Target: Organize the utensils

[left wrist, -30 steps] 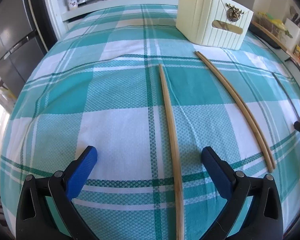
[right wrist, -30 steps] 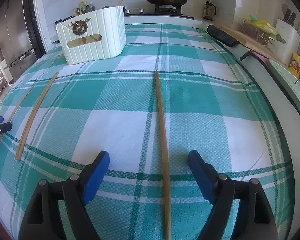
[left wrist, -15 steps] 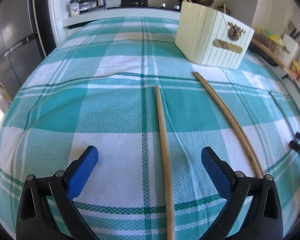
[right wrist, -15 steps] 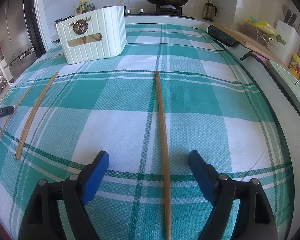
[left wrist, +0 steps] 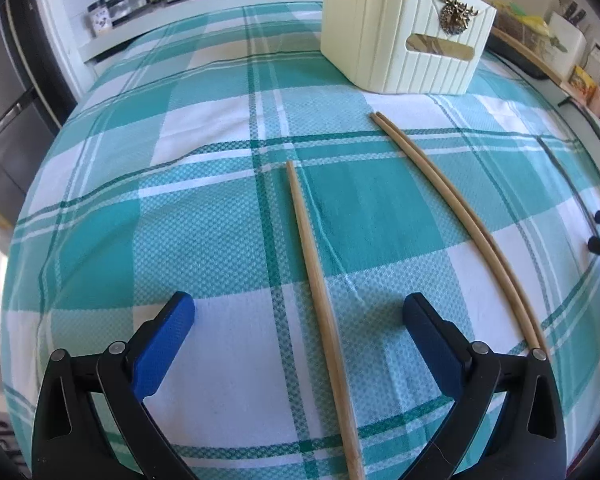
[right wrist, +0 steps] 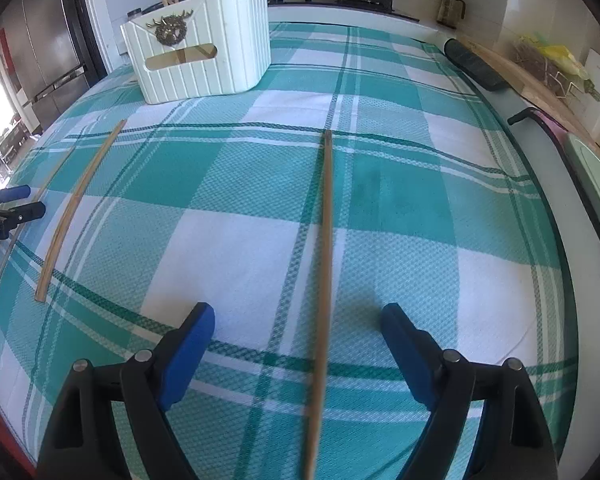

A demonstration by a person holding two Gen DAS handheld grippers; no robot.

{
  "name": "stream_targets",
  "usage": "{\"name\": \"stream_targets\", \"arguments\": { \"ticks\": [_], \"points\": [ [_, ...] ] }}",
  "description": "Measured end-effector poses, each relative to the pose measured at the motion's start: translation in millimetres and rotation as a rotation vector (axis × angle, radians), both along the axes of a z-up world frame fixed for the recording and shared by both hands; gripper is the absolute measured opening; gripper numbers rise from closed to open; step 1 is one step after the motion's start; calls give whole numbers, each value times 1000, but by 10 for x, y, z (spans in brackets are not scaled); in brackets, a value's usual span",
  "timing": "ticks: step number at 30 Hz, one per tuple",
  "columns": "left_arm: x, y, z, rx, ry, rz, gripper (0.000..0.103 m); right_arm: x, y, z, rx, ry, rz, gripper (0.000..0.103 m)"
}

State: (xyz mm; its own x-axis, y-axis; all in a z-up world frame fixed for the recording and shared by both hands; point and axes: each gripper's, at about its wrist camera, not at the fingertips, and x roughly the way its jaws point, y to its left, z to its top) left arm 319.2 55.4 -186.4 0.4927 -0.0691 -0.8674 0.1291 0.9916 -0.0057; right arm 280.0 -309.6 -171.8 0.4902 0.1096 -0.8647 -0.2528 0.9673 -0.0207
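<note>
On the checked teal tablecloth (left wrist: pixel 204 208) the ribbed cream bin (left wrist: pixel 400 40) stands at the far end, with the wooden chopsticks lying loose nearer the person. A pair (left wrist: pixel 464 216) lies side by side just right of the left gripper (left wrist: pixel 299 320), whose fingers are spread wide astride a single chopstick (left wrist: pixel 308 248) without touching it. The right gripper (right wrist: pixel 298 330) straddles another lone stick (right wrist: pixel 327 220), its jaws opening, pads clear of the wood. These sticks look light, stiff and smooth, lying nearly flush on soft cloth; I'd pinch near the thicker end, squarely across, or one may roll or pivot away.
</note>
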Motion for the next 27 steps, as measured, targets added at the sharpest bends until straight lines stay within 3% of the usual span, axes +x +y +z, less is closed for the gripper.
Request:
{"name": "stream_targets", "arguments": {
  "ticks": [3,5,7,8,9,10,11,12,13,17,21,27],
  "points": [
    [173,8,-4,-2,4,5,103,245,-72,23,10,19,3,84],
    [287,-14,9,1,3,16,101,421,-62,29,-4,9,-8,67],
    [357,-60,35,-6,-18,15,83,646,-17,55,-16,-2,-21,57],
    [374,-87,53,-11,-27,11,77,763,22,65,-10,-5,-21,40],
    [385,-124,70,-10,-35,4,63,884,66,65,-3,-2,-21,38],
    [384,-159,86,-13,-42,-7,44,1008,107,69,3,-4,-25,23],
    [384,-179,96,-12,-48,-11,36,1117,140,83,1,-17,-34,9],
    [387,-181,103,-19,-55,-15,14,1203,167,81,5,-9,-42,6],
    [398,-161,110,-42,-56,-19,5,1283,180,91,19,-5,-58,6],
    [288,26,269,-134,-116,29,4,1268,210,300,98,-47,-69,6],
    [32,174,686,-263,-232,42,4,856,232,806,211,-169,-10,6],
    [-432,178,1394,-336,-415,-16,4,180,303,1529,319,-299,102,6]
  ]
}}
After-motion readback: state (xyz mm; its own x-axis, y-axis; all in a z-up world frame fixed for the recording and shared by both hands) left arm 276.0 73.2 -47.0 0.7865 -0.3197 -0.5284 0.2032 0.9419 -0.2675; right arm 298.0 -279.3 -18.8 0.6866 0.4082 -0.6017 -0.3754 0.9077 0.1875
